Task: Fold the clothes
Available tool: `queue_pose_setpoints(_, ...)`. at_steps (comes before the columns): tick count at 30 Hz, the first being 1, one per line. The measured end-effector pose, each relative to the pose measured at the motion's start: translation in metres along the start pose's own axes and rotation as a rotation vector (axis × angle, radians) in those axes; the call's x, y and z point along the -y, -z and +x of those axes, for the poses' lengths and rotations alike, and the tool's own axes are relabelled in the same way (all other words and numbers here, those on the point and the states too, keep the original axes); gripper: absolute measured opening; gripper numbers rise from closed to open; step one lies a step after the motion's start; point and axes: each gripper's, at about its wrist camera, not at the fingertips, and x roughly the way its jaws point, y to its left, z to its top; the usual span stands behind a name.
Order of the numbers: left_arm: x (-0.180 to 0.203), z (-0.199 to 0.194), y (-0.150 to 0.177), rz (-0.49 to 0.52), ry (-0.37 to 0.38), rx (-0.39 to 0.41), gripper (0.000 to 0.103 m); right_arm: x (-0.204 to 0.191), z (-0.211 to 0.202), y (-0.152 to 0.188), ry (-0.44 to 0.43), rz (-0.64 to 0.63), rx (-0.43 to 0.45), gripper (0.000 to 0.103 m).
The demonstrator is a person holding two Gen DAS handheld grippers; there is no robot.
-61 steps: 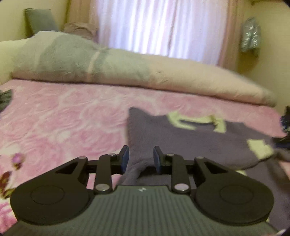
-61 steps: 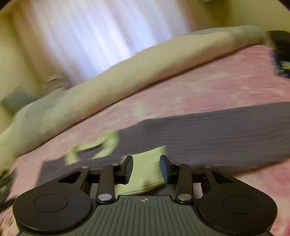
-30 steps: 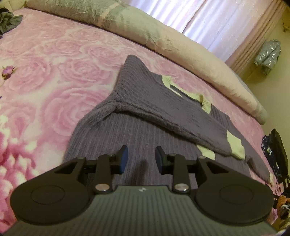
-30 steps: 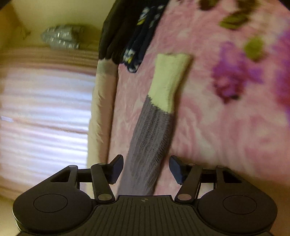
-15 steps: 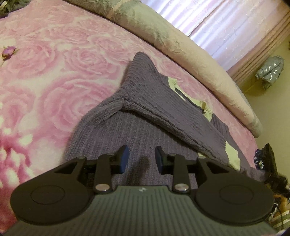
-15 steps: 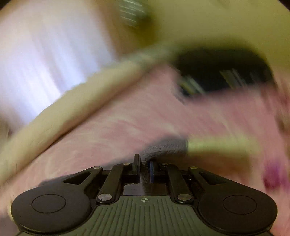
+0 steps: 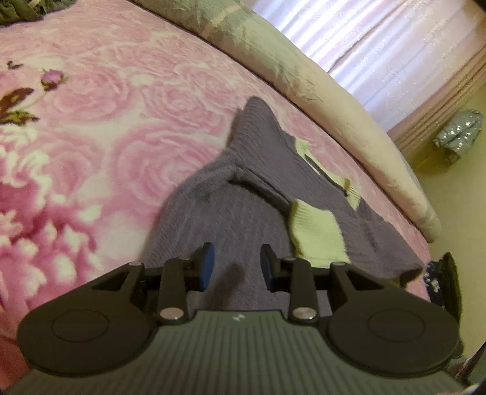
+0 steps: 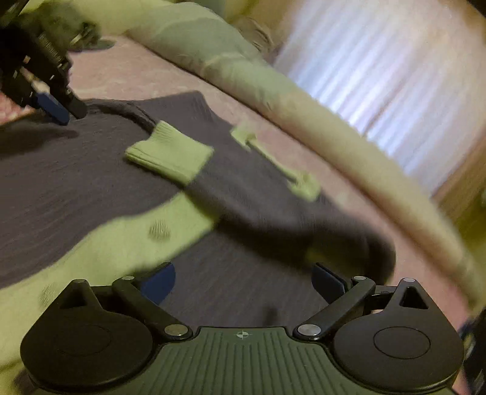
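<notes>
A purple knit sweater [image 7: 249, 221] with pale green cuffs and collar lies flat on the pink rose bedspread [image 7: 91, 127]. One sleeve is folded across its body and ends in a cuff [image 7: 316, 237] [image 8: 170, 156]. My left gripper [image 7: 237, 266] [image 8: 65, 112] hovers over the sweater's body, its jaws partly apart and opening a little, nothing between them. My right gripper [image 8: 243, 279] is low over the sweater [image 8: 76, 182], its jaws opening wide with nothing gripped. A blurred pale green piece of the sweater [image 8: 121, 243] lies just ahead of its left finger.
A long cream and green bolster [image 7: 334, 115] [image 8: 303, 121] runs along the bed's far edge below the curtain [image 7: 379, 39]. Dark clothing [image 7: 443, 282] lies at the bed's right edge, and more [image 7: 21, 9] at the top left corner.
My right gripper, shut on a sleeve half a second ago, has swung across over the sweater and opened wide, letting go. The left gripper has crept slightly closer over the sweater's body.
</notes>
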Motion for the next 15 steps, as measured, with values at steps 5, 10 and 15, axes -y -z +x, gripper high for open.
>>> queue_pose_setpoints(5, 0.018, 0.025, 0.002, -0.09, 0.126, -0.056, 0.042, 0.055, -0.03, 0.04, 0.162, 0.297, -0.066, 0.098)
queue_pose_setpoints(10, 0.035, 0.071, -0.003, -0.123, 0.129, -0.076, 0.045, 0.11, -0.039, 0.067, 0.217, 0.531, -0.114, 0.098)
queue_pose_setpoints(15, 0.054, 0.083, -0.017, -0.052, 0.176, -0.093, 0.003, 0.123, -0.043, 0.066, 0.248, 0.573, -0.084, 0.098)
